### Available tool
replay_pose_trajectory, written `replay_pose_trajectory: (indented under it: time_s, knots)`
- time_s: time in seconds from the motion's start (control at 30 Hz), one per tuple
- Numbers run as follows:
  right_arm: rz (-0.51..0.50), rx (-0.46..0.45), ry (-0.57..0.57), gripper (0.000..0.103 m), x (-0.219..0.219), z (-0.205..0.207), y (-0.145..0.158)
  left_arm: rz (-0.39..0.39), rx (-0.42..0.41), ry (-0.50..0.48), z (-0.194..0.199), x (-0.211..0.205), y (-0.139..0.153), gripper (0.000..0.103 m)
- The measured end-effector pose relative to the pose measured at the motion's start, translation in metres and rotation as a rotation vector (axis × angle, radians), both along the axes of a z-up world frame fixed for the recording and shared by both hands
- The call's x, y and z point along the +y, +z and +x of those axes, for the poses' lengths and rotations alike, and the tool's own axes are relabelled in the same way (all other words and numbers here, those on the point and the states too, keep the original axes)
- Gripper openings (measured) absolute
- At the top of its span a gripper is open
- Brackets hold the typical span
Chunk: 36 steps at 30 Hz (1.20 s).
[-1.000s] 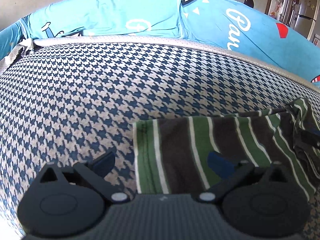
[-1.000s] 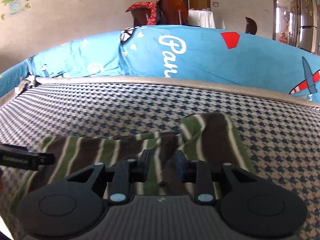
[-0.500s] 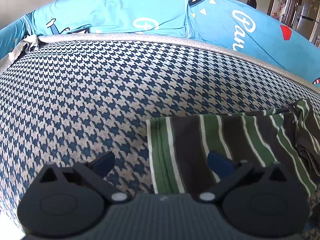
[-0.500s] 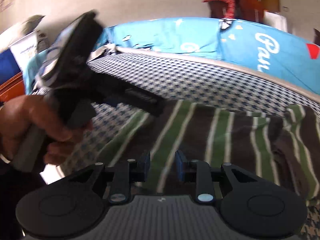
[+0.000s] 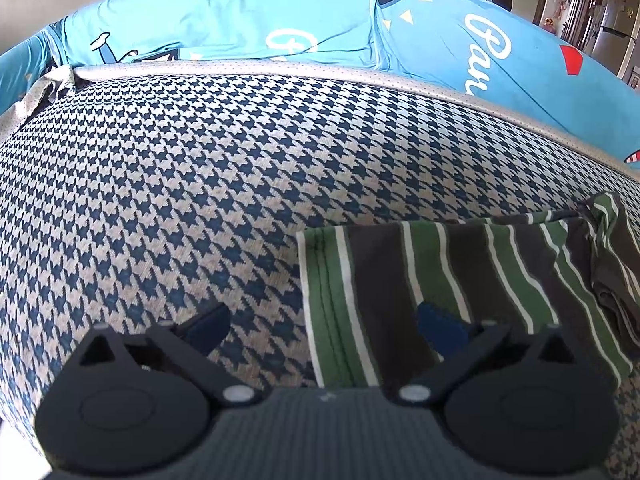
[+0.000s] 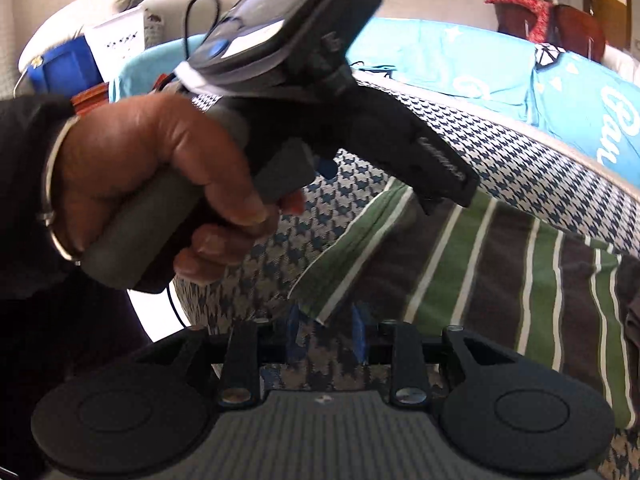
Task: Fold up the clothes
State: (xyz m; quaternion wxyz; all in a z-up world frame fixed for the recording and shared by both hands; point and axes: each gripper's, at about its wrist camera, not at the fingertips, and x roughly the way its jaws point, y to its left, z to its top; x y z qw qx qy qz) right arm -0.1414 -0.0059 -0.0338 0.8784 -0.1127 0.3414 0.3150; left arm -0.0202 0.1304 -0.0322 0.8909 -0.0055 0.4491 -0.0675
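green, brown and white striped garment (image 5: 460,280), navy-beige houndstooth cover (image 5: 200,200), blue cushions (image 5: 280,20)

The green-and-brown striped cotton garment (image 5: 460,292) lies flat on the blue-and-beige houndstooth mattress cover (image 5: 192,208) (toward its right side), with the light-blue printed cushions (image 5: 280,16) behind it.

The striped garment (image 5: 460,288) runs off the frame at 3 o'clock; the left gripper's body (image 6: 304,92) hides its far corner.
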Motion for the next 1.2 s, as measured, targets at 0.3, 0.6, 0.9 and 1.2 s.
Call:
replay_pose_trajectory:
  time_s: [0.3,0.6,0.9,1.2]
  knots:
    - [-0.1,-0.068,0.053,0.033,0.015,-0.009,-0.012,-0.037,0.046,-0.018,0.002,0.003,-0.003,0.103]
    - [-0.102,-0.115,0.006,0.008,0.005,-0.003,-0.012,-0.154,0.103,-0.046,0.005,0.009,0.0,0.103]
    - [0.099,-0.078,-0.111,0.008,-0.038,0.013,0.022,-0.318,0.176,-0.057,0.007,0.019,0.0,0.103]
    - [0.135,-0.073,-0.124,0.008,-0.056,0.022,0.032,-0.451,0.228,-0.104,0.011,0.001,-0.012,0.064]
